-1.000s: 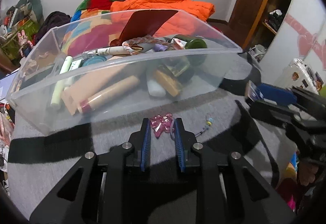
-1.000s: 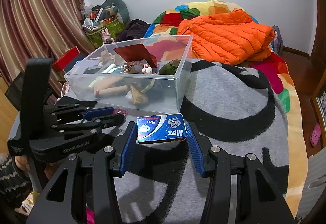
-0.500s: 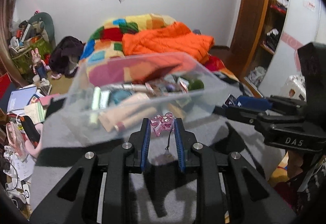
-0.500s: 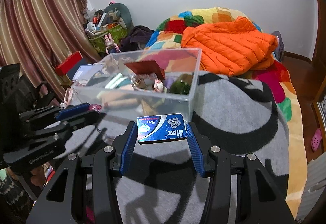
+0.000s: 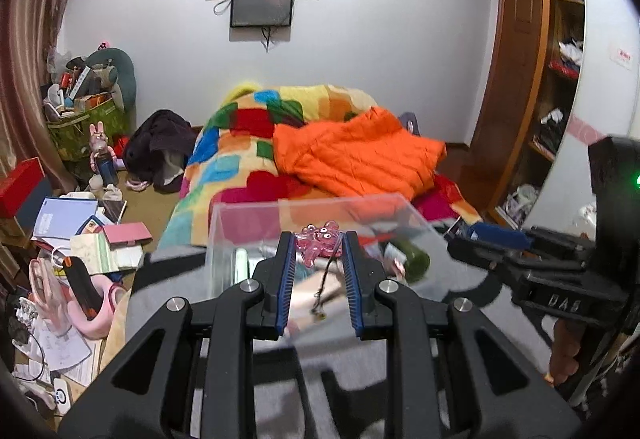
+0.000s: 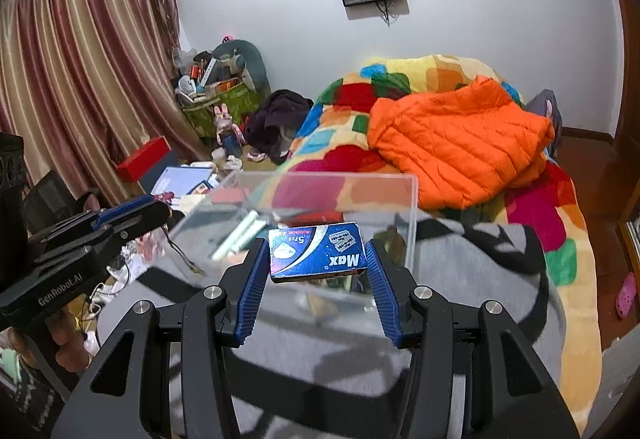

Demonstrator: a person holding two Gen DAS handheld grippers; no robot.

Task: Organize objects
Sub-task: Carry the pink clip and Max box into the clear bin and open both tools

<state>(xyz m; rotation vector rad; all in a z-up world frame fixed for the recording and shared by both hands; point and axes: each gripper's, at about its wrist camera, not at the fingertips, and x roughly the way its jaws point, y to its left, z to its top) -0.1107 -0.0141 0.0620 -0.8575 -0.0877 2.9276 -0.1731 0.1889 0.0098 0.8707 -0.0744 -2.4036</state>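
Above the near edge of the clear bin (image 5: 320, 207) on the bed's grey blanket (image 6: 480, 263), my left claw (image 5: 319, 239) pinches a pink charm (image 5: 320, 237), its cord dangling. My right claw (image 6: 318, 251) clamps a blue blade box (image 6: 318, 253) at its ends, half open. Tubes and what looks like a green bottle (image 5: 414, 259) lie blurred in the bin.

Open-topped clear bin (image 6: 332, 199) straight ahead on the grey blanket (image 6: 480, 279), partly filled, free air over its rim, near wall blocking any low approach, left hand-held gripper (image 6: 160, 199) crowding its left side, orange jacket (image 6: 460, 151) heaped well beyond.
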